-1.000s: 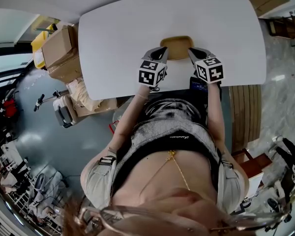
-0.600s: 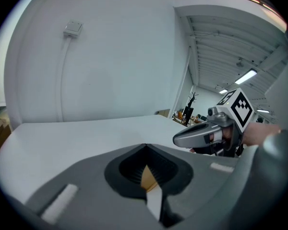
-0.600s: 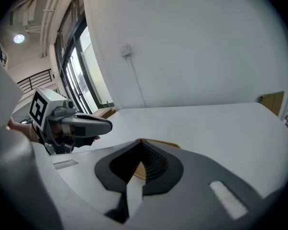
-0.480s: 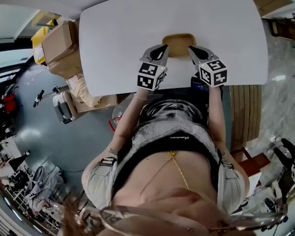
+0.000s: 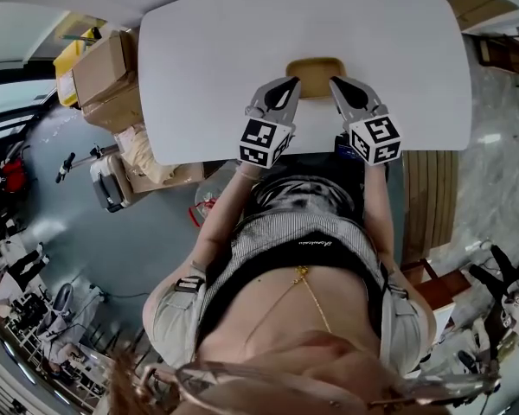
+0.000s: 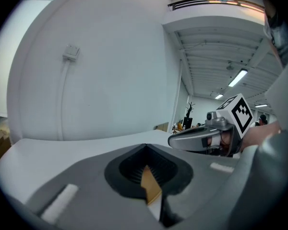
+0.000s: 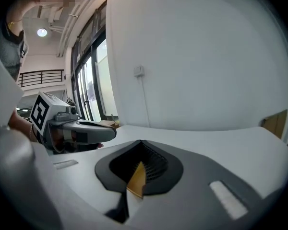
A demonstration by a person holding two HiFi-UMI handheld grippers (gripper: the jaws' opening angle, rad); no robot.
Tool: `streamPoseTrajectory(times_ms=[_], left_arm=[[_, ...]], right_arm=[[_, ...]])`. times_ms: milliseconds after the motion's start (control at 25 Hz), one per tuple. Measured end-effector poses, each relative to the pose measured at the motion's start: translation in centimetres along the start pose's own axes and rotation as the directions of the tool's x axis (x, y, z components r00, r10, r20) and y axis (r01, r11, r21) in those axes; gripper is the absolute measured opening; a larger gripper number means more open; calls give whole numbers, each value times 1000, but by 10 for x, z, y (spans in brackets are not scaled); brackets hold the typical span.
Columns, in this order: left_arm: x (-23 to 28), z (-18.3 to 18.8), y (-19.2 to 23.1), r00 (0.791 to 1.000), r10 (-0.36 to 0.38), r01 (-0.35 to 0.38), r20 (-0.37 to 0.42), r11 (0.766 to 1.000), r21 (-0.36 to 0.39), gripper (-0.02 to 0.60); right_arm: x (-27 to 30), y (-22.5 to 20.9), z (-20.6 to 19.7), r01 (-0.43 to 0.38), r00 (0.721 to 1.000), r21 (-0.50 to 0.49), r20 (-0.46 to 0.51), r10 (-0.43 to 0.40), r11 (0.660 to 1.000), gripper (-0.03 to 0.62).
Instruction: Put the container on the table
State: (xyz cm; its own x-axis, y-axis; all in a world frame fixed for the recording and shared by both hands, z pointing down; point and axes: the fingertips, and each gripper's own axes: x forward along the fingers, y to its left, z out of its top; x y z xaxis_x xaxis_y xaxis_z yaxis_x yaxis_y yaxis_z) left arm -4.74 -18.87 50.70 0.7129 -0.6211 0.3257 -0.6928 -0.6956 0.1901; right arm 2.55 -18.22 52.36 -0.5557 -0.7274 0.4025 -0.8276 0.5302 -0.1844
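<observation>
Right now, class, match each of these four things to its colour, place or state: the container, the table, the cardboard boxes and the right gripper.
Column 1:
1. container
2. table
3. cardboard boxes
4. right gripper

Column 2:
A. white top
B. jaws shut on a tan edge
C. beside the table, at the head view's left
D. tan, held from two sides

Pairs: 1-D, 2-A, 3-C, 4-B

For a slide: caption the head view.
Left gripper and right gripper clamp opposite sides of the tan container at the table.
</observation>
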Motion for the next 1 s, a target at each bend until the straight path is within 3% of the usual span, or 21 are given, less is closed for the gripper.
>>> streamPoseTrajectory(times_ms=[560, 1000], left_arm=[[-3, 25, -12, 988, 1, -10, 152, 998, 58, 0], [-1, 32, -25, 985, -12, -1, 170, 997, 78, 0]], right_arm=[[-20, 7, 26, 81, 985, -73, 159, -68, 994, 26], [-28, 7, 34, 84, 983, -88, 171, -68, 992, 25]])
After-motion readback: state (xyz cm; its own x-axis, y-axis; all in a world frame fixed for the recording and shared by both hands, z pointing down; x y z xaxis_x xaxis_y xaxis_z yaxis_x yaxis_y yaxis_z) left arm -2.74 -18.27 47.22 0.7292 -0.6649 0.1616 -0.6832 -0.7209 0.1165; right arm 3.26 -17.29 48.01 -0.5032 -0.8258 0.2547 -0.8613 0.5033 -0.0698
